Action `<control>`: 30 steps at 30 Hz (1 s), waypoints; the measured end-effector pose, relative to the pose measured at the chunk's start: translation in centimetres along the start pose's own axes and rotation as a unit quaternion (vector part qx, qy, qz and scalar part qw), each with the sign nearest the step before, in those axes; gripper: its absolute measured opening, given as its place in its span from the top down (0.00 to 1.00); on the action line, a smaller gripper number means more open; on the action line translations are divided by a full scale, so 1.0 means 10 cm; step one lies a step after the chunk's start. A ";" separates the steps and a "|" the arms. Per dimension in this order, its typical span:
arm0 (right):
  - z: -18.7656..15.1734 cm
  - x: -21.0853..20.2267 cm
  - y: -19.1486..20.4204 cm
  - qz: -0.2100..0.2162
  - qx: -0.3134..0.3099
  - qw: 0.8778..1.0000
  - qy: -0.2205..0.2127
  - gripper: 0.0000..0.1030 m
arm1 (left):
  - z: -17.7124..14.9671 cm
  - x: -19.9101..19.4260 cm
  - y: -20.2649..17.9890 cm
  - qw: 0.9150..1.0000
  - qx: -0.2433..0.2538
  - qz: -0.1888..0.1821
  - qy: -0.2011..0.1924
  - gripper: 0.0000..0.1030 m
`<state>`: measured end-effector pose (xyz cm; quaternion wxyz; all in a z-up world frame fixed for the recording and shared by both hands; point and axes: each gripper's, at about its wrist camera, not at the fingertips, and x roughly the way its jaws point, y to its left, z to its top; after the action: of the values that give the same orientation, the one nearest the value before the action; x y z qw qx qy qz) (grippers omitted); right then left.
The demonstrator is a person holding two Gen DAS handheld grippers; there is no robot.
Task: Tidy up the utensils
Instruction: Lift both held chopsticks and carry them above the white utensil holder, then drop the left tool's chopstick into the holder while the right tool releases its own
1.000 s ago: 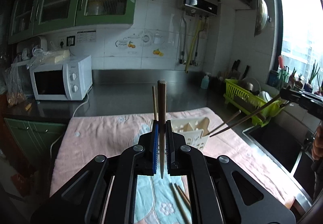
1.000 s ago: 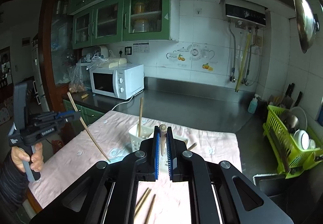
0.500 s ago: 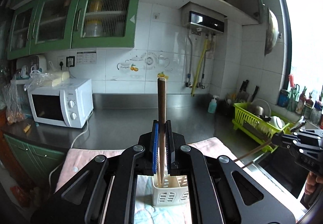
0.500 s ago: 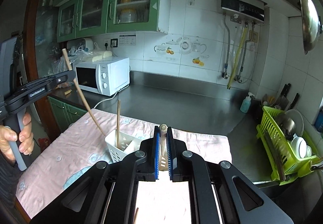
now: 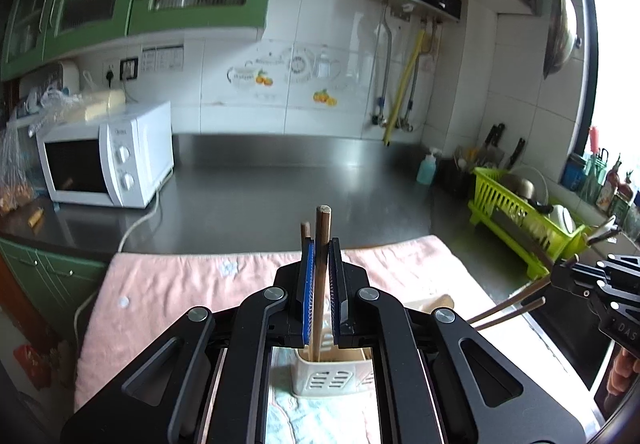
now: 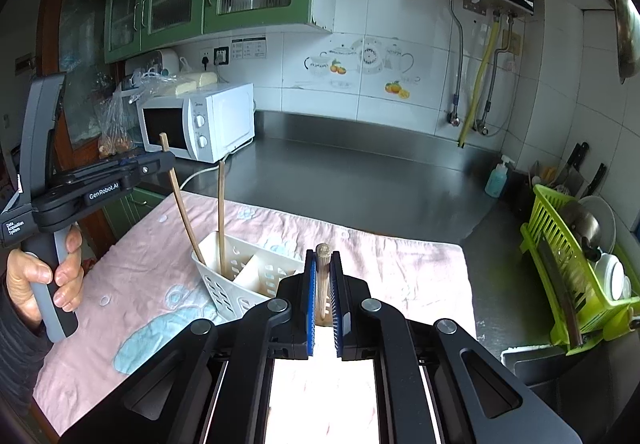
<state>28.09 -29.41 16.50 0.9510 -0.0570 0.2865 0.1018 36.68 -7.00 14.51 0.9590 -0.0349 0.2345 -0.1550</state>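
Observation:
A white slotted utensil caddy [image 6: 244, 280] stands on the pink cloth [image 6: 120, 284]; it also shows in the left wrist view [image 5: 332, 376]. My left gripper [image 5: 319, 284] is shut on a brown chopstick [image 5: 320, 284] held upright, its lower tip inside the caddy. A second chopstick [image 6: 220, 216] stands in the caddy. In the right wrist view the left gripper [image 6: 160, 160] holds its chopstick [image 6: 182, 204] slanting into the caddy. My right gripper [image 6: 322, 284] is shut on a pair of light wooden chopsticks [image 6: 322, 276], right of the caddy; they also show in the left wrist view [image 5: 506, 306].
A white microwave [image 6: 198, 120] stands on the steel counter at the back left. A green dish rack [image 6: 576, 276] with dishes sits at the right by the sink. A soap bottle [image 6: 496, 178] and knives stand in the back right corner.
My left gripper has lowered its chopstick so the tip now sits inside the caddy. My right gripper has moved closer to the caddy with its chopsticks.

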 end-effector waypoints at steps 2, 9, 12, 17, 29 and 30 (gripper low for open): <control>0.00 0.02 0.00 0.003 0.003 1.000 0.000 0.93 | -0.04 0.04 0.01 1.000 0.000 0.002 0.005 0.94; 0.00 -0.02 0.00 0.004 0.011 1.000 -0.011 0.83 | -0.13 -0.01 0.00 1.000 0.008 -0.002 0.007 0.83; -0.01 -0.12 0.04 -0.001 0.007 1.000 -0.023 0.76 | -0.17 -0.09 -0.02 1.000 0.012 0.001 0.000 0.68; -0.08 -0.35 0.12 0.002 0.003 0.999 -0.042 0.69 | -0.25 -0.27 -0.05 1.000 0.017 0.004 -0.006 0.59; -0.74 -0.76 0.40 0.009 0.001 0.998 -0.054 0.53 | -0.75 -0.81 -0.09 1.000 0.029 0.011 -0.003 0.39; -0.82 -0.78 0.42 0.006 0.001 0.999 -0.053 0.52 | -0.81 -0.85 -0.11 0.999 0.033 0.014 -0.002 0.38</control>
<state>16.41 -27.92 13.81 0.9644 -0.0488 0.2357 0.1098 25.49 -5.34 11.18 0.9621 -0.0006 0.2282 -0.1493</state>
